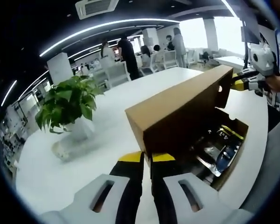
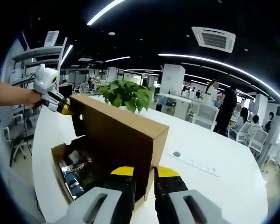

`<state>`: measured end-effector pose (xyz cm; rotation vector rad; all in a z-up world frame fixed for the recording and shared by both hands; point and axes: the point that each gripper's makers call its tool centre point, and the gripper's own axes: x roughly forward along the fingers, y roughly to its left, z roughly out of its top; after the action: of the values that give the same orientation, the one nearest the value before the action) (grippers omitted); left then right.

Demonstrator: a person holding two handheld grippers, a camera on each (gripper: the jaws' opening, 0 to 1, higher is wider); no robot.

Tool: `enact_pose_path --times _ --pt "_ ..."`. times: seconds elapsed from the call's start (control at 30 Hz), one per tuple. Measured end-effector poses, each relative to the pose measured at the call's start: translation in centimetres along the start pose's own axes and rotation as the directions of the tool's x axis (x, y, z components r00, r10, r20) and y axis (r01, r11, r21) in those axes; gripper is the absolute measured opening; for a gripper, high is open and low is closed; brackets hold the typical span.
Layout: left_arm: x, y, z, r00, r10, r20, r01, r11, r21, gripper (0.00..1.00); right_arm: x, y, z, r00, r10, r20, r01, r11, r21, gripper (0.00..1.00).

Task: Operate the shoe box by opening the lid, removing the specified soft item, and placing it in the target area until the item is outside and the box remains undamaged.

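Potted plant behind shoe box

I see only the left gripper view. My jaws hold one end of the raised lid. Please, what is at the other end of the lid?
Observer: In the right gripper view, the right gripper clamps the lid at its near end, jaws closed on the cardboard edge.
Operator: Is something on the table behind the box that I do not see?
Observer: Yes, a flat strip like a ruler lies on the white table, past the box.
Operator: And the plant, where is it from that side?
Observer: The potted plant rises behind the lid's far top edge; the lid hides its pot.
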<state>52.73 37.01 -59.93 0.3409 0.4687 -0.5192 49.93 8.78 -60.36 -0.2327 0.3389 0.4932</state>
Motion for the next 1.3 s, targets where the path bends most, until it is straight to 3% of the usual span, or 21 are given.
enact_pose_path --times 0.33,1.3 --pt "0.1 0.1 0.2 1.000 0.004 0.000 -0.004 1.000 -0.005 0.03 0.5 0.0 -1.1 1.000 -0.002 -0.024 0.002 1.000 0.012 0.11" --pt "1.3 1.1 1.0 1.000 0.005 0.007 -0.005 1.000 -0.013 0.02 1.7 -0.3 -7.2 0.985 -0.033 -0.170 0.040 0.998 0.039 0.04"
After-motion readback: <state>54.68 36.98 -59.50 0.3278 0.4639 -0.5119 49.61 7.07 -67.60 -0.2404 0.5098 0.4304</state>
